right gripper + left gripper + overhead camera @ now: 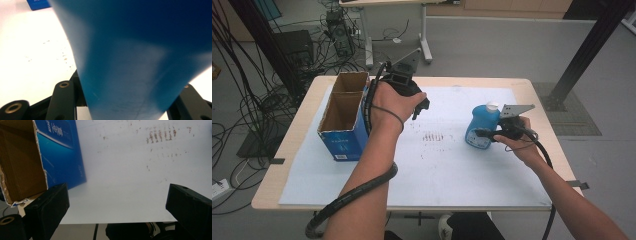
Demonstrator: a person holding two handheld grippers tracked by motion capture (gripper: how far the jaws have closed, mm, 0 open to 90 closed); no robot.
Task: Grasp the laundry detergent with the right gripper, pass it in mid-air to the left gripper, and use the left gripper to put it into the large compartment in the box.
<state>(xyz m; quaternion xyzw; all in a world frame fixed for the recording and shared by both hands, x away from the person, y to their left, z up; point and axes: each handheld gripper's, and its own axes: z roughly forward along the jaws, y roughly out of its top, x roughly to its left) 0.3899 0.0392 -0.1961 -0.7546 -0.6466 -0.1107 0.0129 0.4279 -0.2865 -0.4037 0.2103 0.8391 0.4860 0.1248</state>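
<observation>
High view: my right gripper (487,134) is clamped on the blue bottle (481,125), jaws pinching its lower body from the side. The bottle stands upright on the white mat (452,165), toward the mat's right edge and about midway between its near and far edges; white cap (492,106) up top. Can't tell whether the base is touching the mat or just clear of it.

Right gripper view: the bottle (147,57) sits between my jaws, blue wall running right down into the throat. Deep grip, low on the body, so I'd judge it won't swing when lifted.

My left gripper (416,102) hangs over the mat near its far-left corner, just beside the cardboard box (343,117), which stands at the mat's left edge. Left gripper view: jaws spread wide, nothing between them, box (20,162) at the left with its blue side (60,150) facing the mat (125,182).

My read: the box is open at the top and has two compartments, so the bottle probably goes in there. The left claw is parked next to it, likely to steady the box. The path from bottle to box is bare mat with only brown scuff marks (432,136). Risk: clipping the box rim with the bottle base.
</observation>
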